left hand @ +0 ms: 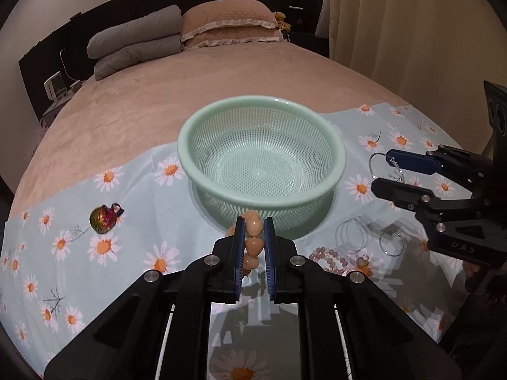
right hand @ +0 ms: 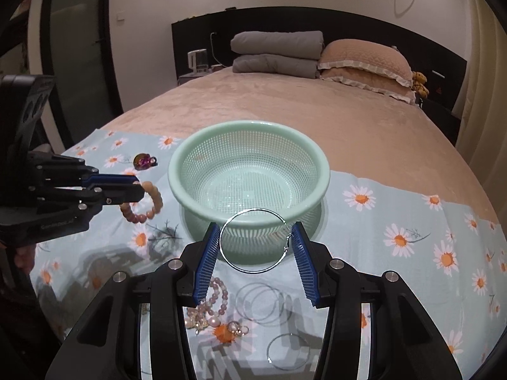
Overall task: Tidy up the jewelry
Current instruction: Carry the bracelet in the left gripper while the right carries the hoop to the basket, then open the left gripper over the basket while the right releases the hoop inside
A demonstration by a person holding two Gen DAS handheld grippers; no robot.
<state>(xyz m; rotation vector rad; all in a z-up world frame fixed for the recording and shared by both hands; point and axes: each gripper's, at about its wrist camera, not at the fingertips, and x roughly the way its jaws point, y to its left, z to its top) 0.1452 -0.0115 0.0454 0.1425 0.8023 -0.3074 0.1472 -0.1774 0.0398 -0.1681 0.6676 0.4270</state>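
Observation:
A mint-green mesh basket (left hand: 202,177) (right hand: 177,186) stands empty on a daisy-print cloth (left hand: 63,269) on a bed. My left gripper (left hand: 253,228) (right hand: 137,186) is shut on a peach bead bracelet (left hand: 253,243) (right hand: 155,199), held above the cloth just left of the basket. My right gripper (right hand: 256,240) (left hand: 378,169) holds a large silver hoop earring (right hand: 228,253) (left hand: 374,161) between its blue pads, in front of the basket.
On the cloth lie a pink bead bracelet (right hand: 218,294) (left hand: 329,255), several silver hoops (right hand: 263,300) (left hand: 351,234), small rings (right hand: 236,327) and an iridescent charm (left hand: 101,218) (right hand: 142,161). Pillows (right hand: 361,60) and a folded grey quilt (right hand: 275,53) lie far back.

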